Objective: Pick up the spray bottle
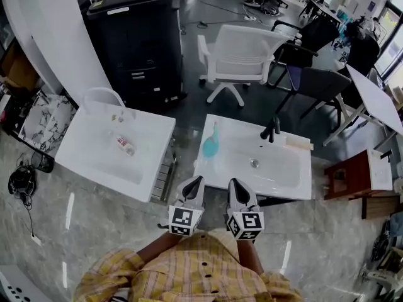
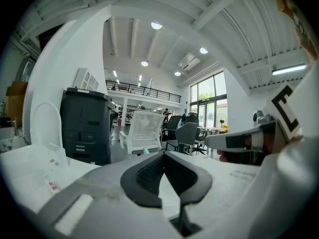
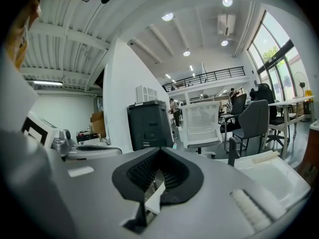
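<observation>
The teal spray bottle (image 1: 210, 142) stands upright on the left rim of the right-hand white sink (image 1: 296, 184); its top just shows as a teal speck (image 2: 146, 151) in the left gripper view. My left gripper (image 1: 192, 186) and right gripper (image 1: 237, 189) hang side by side over the sink's near edge, short of the bottle. Both are shut and hold nothing. In the left gripper view the left gripper (image 2: 163, 154) has its jaws meeting at the tip. The right gripper (image 3: 160, 150) looks the same in its own view.
A second white sink (image 1: 82, 159) at the left holds a small bottle (image 1: 124, 145) lying flat. A black faucet (image 1: 271, 129) rises behind the right sink. Beyond stand a black cabinet (image 1: 135, 36), a white chair (image 1: 242, 55), dark chairs and a wooden stool (image 1: 352, 175).
</observation>
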`<state>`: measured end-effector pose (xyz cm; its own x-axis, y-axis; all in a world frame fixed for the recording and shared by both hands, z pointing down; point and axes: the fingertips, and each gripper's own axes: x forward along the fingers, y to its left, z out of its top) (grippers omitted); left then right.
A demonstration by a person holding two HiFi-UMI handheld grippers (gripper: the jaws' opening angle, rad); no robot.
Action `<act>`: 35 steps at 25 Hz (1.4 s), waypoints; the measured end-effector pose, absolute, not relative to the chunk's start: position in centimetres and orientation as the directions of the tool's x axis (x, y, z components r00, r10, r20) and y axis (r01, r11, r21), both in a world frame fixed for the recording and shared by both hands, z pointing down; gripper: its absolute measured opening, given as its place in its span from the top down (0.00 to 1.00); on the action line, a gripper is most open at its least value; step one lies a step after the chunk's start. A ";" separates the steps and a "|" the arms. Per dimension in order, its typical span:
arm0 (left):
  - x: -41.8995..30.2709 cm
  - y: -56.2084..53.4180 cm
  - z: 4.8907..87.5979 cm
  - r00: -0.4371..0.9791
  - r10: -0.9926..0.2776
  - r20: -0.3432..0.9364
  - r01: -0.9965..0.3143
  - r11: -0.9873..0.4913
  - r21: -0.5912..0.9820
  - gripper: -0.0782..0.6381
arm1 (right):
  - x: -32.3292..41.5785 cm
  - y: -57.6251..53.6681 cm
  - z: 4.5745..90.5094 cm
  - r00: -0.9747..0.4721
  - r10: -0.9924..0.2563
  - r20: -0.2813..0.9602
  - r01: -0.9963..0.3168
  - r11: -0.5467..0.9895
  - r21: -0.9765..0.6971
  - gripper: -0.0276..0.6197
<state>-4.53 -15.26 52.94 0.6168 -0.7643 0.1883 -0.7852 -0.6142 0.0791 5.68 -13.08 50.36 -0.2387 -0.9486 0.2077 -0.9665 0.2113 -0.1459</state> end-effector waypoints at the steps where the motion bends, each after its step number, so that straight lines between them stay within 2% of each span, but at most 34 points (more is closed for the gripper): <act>1: -4.4 -15.5 53.1 0.616 -0.764 0.191 -0.786 -0.613 0.080 0.89 | 5.8 -13.3 50.4 -0.241 -0.948 0.207 -0.966 0.213 -0.149 0.95; 18: -0.3 -21.9 54.3 0.545 -0.797 0.261 -0.832 -0.552 0.053 0.89 | 10.3 -20.8 51.9 -0.312 -0.923 0.227 -0.943 0.273 -0.188 0.95; 35: 1.4 -28.1 58.0 0.410 -0.837 0.362 -0.904 -0.426 0.037 0.89 | 12.1 -26.2 54.5 -0.423 -0.862 0.280 -0.902 0.369 -0.225 0.95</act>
